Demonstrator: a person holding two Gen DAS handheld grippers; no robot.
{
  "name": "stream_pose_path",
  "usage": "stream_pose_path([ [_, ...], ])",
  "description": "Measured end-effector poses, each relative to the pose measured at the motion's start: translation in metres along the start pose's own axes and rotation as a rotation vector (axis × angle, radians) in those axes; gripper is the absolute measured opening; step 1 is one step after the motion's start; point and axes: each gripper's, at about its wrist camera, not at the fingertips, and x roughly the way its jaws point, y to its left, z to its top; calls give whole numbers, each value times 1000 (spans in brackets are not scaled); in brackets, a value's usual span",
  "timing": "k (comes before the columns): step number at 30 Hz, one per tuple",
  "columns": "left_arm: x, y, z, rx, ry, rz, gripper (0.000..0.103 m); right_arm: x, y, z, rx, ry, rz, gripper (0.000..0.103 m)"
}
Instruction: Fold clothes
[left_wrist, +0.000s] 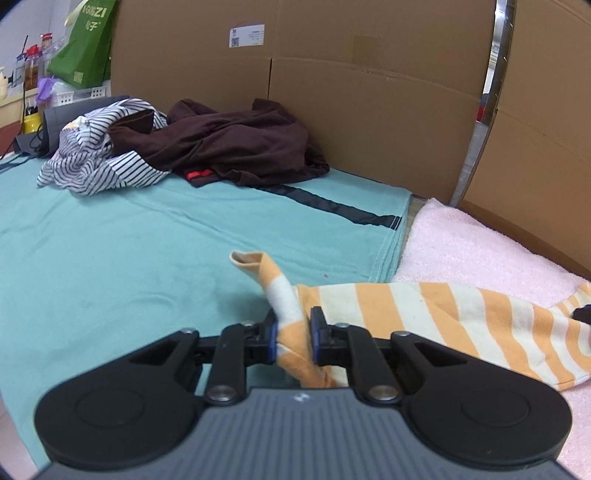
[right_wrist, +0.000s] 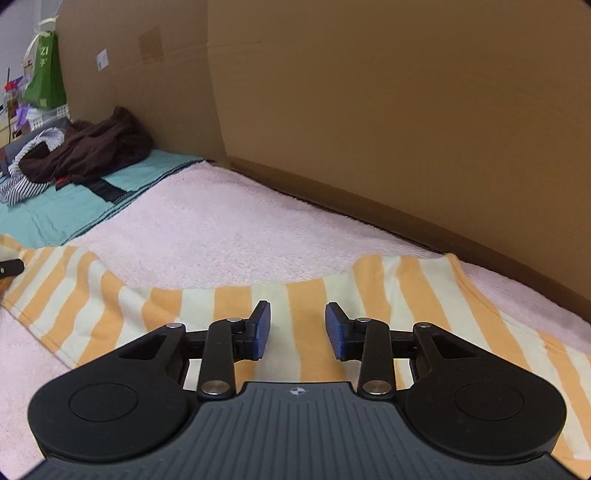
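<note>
Left wrist: left tongs clenched on sleeve of orange-striped garment, lying across teal cloth and pink towel. Green bag reads "ZI"; box label illegible.
Right wrist: right tongs released, above garment.

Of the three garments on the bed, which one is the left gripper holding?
The orange-and-cream striped garment; the left gripper pinches its sleeve. The dark brown garment and the black-and-white striped garment lie piled far behind.
</note>
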Motion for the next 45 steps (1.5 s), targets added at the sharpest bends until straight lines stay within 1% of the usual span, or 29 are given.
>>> stream_pose_path([
  [1,0,0,0,-2,-1,-3,10,5,4,1,-21,6,20,45],
  [2,0,0,0,-2,0,-7,10,8,9,1,-53,5,23,47],
  [3,0,0,0,-1,0,-11,10,9,12,1,-75,-5,19,47],
  [4,1,0,0,0,0,-12,10,11,14,2,-78,-8,29,40],
  [5,1,0,0,0,0,-13,10,12,15,4,-79,-10,41,23],
  [6,0,0,0,0,-1,-14,10,13,16,5,-86,-11,34,16],
  [7,0,1,0,-2,-3,-13,10,14,18,7,-94,-13,24,5],
  [10,-2,1,-1,-12,-17,-3,10,16,21,9,-101,-27,-1,3],
  [13,-5,0,-2,-12,-42,30,11,24,16,18,-50,-40,-22,3],
  [15,-8,-5,-3,9,-65,59,12,32,10,25,5,-31,-14,3],
  [17,-11,-10,-5,35,-93,89,12,37,3,28,59,-41,-8,2],
  [18,-12,-12,-5,47,-104,102,12,38,0,29,89,-49,3,2],
  [20,-15,-16,-6,66,-122,122,13,42,-6,28,120,-33,32,0],
  [21,-15,-16,-7,68,-126,128,13,39,-8,27,128,-36,40,2],
  [22,-16,-16,-7,67,-131,132,13,33,-12,26,150,-32,55,9],
  [24,-18,-14,-7,60,-146,137,15,11,-22,20,211,-71,115,12],
  [25,-18,-16,-7,67,-151,141,15,0,-26,17,228,-86,144,15],
  [26,-19,-17,-8,73,-156,146,15,-7,-25,13,215,-75,159,21],
  [28,-20,-19,-8,87,-167,156,15,-15,-18,6,168,-42,179,28],
  [30,-21,-21,-9,101,-178,166,15,-13,-4,1,99,0,155,29],
  [34,-22,-24,-9,120,-189,182,15,7,21,3,37,-6,125,28],
  [37,-13,-17,-5,75,-120,163,15,26,37,15,26,-25,94,28],
  [38,-11,-14,-4,60,-104,154,16,29,38,19,23,-30,85,28],
  [40,-10,-11,-5,37,-89,137,17,22,31,20,49,-48,90,27],
  [42,-12,-8,-7,19,-96,126,17,6,18,16,101,-84,114,27],
  [44,-15,-9,-8,23,-118,118,17,-9,10,8,82,-79,83,27],
  [45,-17,-12,-9,35,-134,118,17,-15,8,3,50,-66,46,27],
])
